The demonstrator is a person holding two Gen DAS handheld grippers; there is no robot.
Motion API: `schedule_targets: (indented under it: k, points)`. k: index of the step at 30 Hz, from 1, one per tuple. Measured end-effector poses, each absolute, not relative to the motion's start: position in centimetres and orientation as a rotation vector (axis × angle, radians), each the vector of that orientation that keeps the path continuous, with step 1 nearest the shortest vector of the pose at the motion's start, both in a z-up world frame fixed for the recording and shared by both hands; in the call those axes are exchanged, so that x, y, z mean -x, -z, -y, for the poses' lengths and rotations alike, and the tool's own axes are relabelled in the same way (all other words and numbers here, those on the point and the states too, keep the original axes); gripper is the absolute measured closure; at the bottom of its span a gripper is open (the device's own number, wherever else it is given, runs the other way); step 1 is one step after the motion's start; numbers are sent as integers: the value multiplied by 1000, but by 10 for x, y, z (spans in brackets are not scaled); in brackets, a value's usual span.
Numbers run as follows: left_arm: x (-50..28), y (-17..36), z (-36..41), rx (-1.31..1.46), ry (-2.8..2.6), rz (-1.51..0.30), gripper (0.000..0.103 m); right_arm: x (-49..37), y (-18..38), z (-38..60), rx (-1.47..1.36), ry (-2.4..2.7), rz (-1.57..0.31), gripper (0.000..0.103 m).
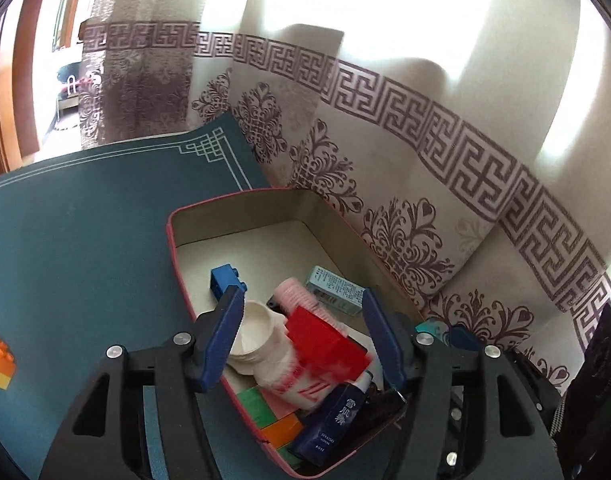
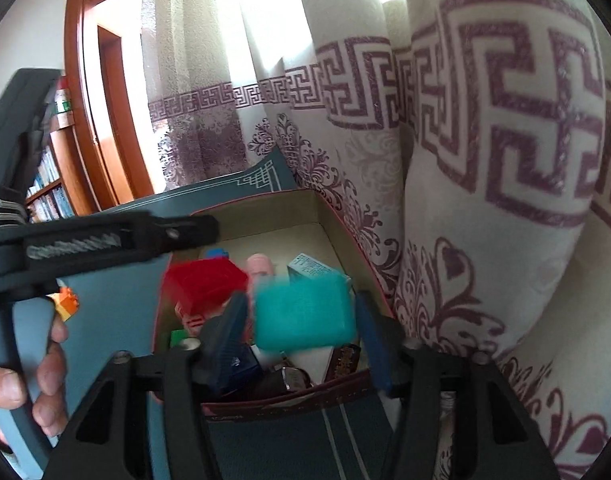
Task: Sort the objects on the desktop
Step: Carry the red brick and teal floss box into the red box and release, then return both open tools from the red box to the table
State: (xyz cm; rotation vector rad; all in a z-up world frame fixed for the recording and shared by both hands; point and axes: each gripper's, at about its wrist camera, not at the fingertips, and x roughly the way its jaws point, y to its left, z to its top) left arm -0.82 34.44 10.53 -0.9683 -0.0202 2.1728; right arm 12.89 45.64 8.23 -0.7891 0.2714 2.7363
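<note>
The left gripper (image 1: pixel 301 336) is hanging over the pink-rimmed cardboard box (image 1: pixel 173 240), jaws released; a blurred red plastic block (image 1: pixel 325 344) is lying between them, untouched by either pad. The right gripper (image 2: pixel 301 320) is likewise parted around a blurred teal block (image 2: pixel 305 316), apparently without contact. Inside the box, a dark blue bottle (image 1: pixel 329 424) is showing Chinese characters; its smaller lettering is illegible. The box is occupying the far right corner of the teal bordered table mat (image 1: pixel 85 220), beside patterned curtains (image 1: pixel 425 140).
</note>
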Motion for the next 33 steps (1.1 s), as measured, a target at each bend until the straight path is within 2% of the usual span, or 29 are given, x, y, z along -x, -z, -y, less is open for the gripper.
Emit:
schedule_targets:
  k: [6,13,18,33]
  points:
    - [12,-107,-323,974,-2234,58,38,-134,-87,-453,766,-2745,-268,29]
    - [7,-110,-301,957,-2344,-12,38,-138,-90,-434,762,-2790,-253,29]
    - [9,-107,-274,972,-2412,-16,38,-140,-91,-411,773,-2847,-227,24]
    - [37,-97,-145,1063,-2703,145,38,-132,-67,-343,948,-2955,-192,23]
